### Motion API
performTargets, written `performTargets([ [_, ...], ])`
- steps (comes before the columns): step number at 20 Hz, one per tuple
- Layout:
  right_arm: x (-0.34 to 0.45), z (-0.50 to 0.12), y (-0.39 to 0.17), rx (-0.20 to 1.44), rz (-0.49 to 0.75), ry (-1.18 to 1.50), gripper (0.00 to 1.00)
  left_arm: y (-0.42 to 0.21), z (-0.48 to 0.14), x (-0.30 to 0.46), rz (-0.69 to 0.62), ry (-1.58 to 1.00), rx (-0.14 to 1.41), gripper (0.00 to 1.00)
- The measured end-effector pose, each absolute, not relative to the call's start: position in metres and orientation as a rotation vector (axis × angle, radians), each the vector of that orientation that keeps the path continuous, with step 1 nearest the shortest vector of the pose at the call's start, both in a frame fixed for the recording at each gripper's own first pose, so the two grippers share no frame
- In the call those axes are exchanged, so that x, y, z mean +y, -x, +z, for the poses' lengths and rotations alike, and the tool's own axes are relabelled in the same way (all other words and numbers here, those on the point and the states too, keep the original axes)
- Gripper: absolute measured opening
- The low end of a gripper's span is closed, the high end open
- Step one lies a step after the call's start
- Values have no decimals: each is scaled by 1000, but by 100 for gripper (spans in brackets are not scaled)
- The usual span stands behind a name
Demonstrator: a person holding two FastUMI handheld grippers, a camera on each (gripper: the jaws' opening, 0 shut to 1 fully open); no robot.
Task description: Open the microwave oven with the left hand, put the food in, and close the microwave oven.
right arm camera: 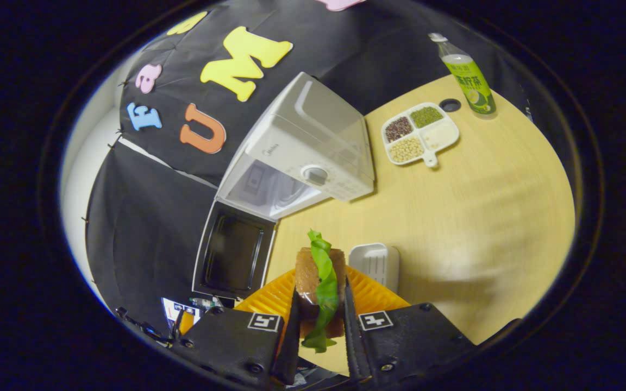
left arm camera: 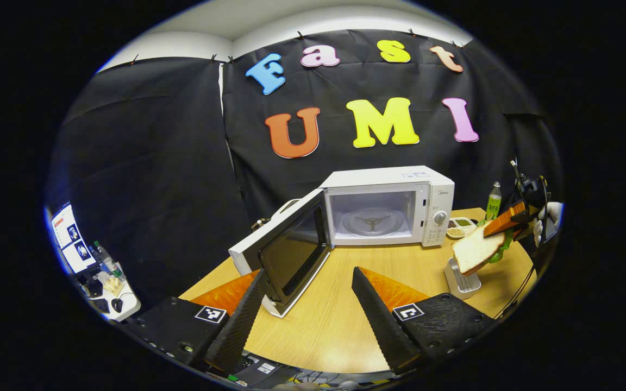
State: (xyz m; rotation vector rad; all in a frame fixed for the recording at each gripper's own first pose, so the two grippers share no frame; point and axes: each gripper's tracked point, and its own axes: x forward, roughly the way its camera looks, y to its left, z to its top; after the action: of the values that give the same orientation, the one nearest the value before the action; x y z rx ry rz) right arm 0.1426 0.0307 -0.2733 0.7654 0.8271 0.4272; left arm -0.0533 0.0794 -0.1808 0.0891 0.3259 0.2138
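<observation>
While the right gripper (right arm camera: 319,315) pinches a sandwich (right arm camera: 321,290) with a green leaf between both fingers above the wooden table (right arm camera: 481,217), the left gripper (left arm camera: 313,304) stands spread wide and empty just before the microwave's (left arm camera: 389,203) swung-open door (left arm camera: 286,252). The left gripper view alone shows the bare turntable inside. A white stand (right arm camera: 375,263), perhaps a rack, sits below the sandwich. Farther off, a divided dish (right arm camera: 420,134) holds beans and grains beside a green bottle (right arm camera: 468,76).
</observation>
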Motion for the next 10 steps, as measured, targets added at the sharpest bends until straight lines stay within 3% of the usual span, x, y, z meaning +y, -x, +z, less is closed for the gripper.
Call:
performTargets([
  [1,41,-261,-147,799,430,-772,31,48,-180,79,190,-86,324,95],
  [2,52,-250,-151,770,427,-781,30,44,-179,80,164,-84,322,95],
  [3,67,-239,-156,743,426,-798,37,40,-176,83,140,-86,317,95],
  [4,83,-229,-162,715,430,-814,37,37,-174,87,120,-91,315,95],
  [5,97,-222,-170,684,426,-823,29,32,-172,92,100,-95,314,95],
  [6,110,-217,-181,646,413,-828,36,29,-169,97,81,-95,313,95],
  [10,163,-211,-231,516,318,-874,36,22,-167,120,7,-115,333,95],
])
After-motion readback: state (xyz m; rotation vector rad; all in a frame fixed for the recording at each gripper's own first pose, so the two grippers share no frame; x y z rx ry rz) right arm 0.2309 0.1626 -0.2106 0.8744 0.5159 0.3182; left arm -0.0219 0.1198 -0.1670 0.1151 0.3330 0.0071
